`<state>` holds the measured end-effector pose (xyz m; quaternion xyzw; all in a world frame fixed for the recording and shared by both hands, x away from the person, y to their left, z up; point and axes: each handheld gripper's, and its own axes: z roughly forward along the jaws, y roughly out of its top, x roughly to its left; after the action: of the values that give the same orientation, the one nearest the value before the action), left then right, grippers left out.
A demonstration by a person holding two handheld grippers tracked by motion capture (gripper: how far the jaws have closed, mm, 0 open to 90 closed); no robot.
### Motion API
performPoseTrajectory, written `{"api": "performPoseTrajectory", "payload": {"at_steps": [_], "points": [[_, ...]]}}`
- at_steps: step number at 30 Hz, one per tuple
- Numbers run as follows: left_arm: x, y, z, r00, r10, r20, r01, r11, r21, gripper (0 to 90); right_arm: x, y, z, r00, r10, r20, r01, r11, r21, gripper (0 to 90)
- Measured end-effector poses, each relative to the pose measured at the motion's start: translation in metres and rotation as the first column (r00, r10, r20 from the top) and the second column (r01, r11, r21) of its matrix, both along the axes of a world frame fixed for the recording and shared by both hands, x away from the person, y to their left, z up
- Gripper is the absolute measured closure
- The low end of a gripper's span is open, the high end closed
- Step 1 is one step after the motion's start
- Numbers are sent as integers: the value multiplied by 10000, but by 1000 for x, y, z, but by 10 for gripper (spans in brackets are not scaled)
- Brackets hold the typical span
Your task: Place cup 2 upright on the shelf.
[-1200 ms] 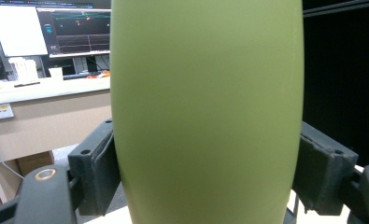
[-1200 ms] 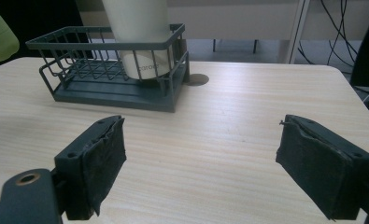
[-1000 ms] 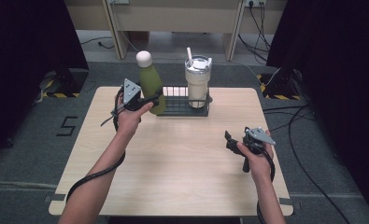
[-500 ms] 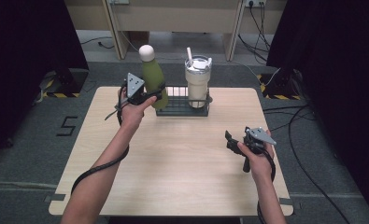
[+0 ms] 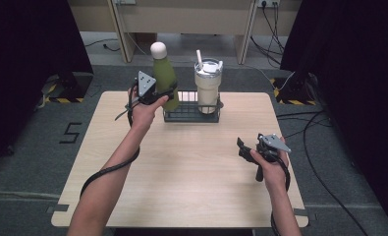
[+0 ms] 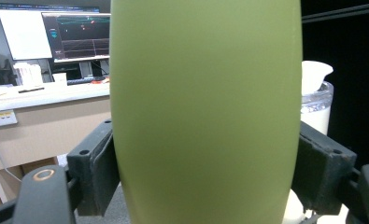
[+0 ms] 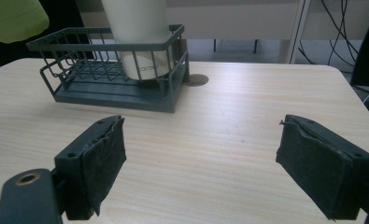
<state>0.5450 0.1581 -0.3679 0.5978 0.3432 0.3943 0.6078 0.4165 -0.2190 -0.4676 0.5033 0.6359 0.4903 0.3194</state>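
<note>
Wooden table (image 5: 181,167), left gripper (image 5: 158,94) raised — clamping green bottle (image 5: 163,76) upright

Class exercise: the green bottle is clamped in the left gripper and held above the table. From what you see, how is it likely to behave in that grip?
The green bottle looks rigid, so the left gripper probably won't dent it. Its smooth, rounded side may be slippery and could slide between the pads. Tall and narrow, it will likely tip if set down carelessly in the wire basket.

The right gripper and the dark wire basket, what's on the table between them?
Nothing: in the right gripper view, bare light wooden table runs from the right gripper to the dark wire basket.
</note>
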Motion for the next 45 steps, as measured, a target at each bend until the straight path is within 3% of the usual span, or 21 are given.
{"api": "performPoseTrajectory", "payload": {"at_steps": [20,45], "points": [[22,-9,9,9998,188,5,-188,9998,-106,203,0,-2,0,10000,-13,28,13,10000,-11,150],[51,-16,-2,9973,456,-584,-464,9988,-129,203,-1,-3,-2,10000,-12,-79,12,10000,25,150]]}}
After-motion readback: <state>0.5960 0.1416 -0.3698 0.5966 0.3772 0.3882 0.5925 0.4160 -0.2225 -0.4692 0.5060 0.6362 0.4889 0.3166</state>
